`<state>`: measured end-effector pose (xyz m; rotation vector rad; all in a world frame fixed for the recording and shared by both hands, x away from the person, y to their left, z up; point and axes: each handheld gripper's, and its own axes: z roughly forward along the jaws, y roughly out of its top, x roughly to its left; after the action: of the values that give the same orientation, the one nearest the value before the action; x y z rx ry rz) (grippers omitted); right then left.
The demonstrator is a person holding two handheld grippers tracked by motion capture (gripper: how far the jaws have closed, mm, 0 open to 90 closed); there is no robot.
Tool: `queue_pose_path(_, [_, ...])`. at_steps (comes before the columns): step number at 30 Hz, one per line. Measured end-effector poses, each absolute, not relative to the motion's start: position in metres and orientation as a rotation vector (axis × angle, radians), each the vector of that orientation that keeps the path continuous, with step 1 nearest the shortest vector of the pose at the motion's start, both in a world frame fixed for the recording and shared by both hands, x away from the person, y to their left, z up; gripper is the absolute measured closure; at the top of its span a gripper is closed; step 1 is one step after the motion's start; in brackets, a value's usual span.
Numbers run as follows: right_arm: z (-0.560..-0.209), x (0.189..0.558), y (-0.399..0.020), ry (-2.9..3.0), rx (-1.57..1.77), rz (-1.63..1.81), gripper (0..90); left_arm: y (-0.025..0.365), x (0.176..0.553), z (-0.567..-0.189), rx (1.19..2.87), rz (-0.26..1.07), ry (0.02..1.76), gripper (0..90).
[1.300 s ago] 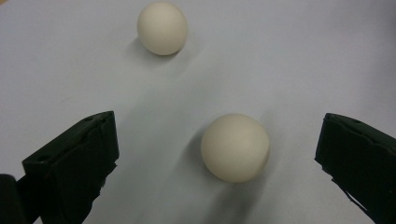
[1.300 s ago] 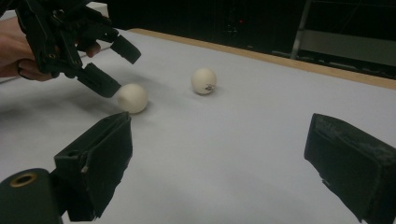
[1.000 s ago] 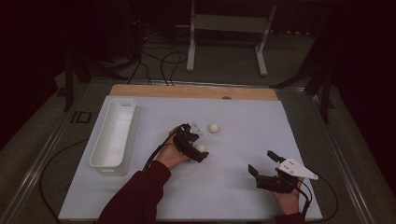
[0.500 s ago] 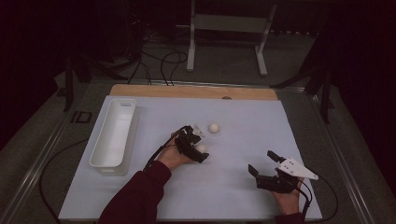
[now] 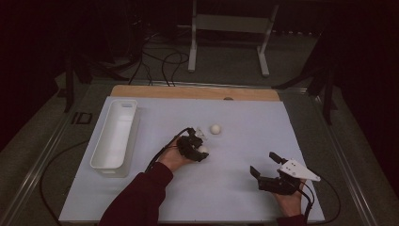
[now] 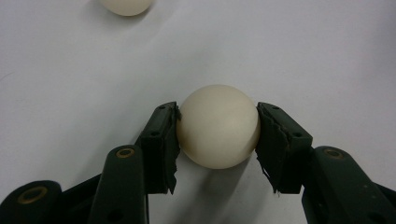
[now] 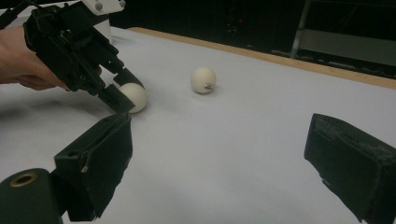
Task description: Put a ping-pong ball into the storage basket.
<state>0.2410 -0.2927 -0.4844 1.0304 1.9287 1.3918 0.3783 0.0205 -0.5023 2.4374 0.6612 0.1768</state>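
Observation:
My left gripper [image 6: 217, 122] is shut on a cream-white ball [image 6: 218, 126] that rests on the white table cover. Its jaws have just been closing, and both pads now press the ball's sides. In the high view this gripper [image 5: 201, 149] and its ball [image 5: 203, 149] sit mid-table. A second white ball [image 5: 215, 129] lies free just beyond, also at the top of the left gripper view [image 6: 126, 4]. My right gripper [image 5: 263, 163] rests open at the front right with nothing between its jaws [image 7: 219, 154]. The right gripper view looks toward the left gripper [image 7: 122, 93], the held ball [image 7: 136, 97] and the loose ball [image 7: 203, 80].
A long white tray [image 5: 115, 136] stands along the left side of the table cover [image 5: 244, 141]. A wooden strip [image 5: 195, 92] runs along the far edge. Cables and a metal stand lie on the floor beyond.
The left gripper's jaws have drawn in onto the ball under it. Both hands stay where they were, and the loose ball has not moved.

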Motion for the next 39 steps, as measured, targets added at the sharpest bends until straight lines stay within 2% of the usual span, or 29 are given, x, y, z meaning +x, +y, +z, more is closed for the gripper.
queue_pose_path(39, [-0.485, 0.241, -0.292, 1.934, 1.027, 1.390, 7.6, 0.022, 0.375, -0.484, 2.384, 0.214, 0.664, 51.0])
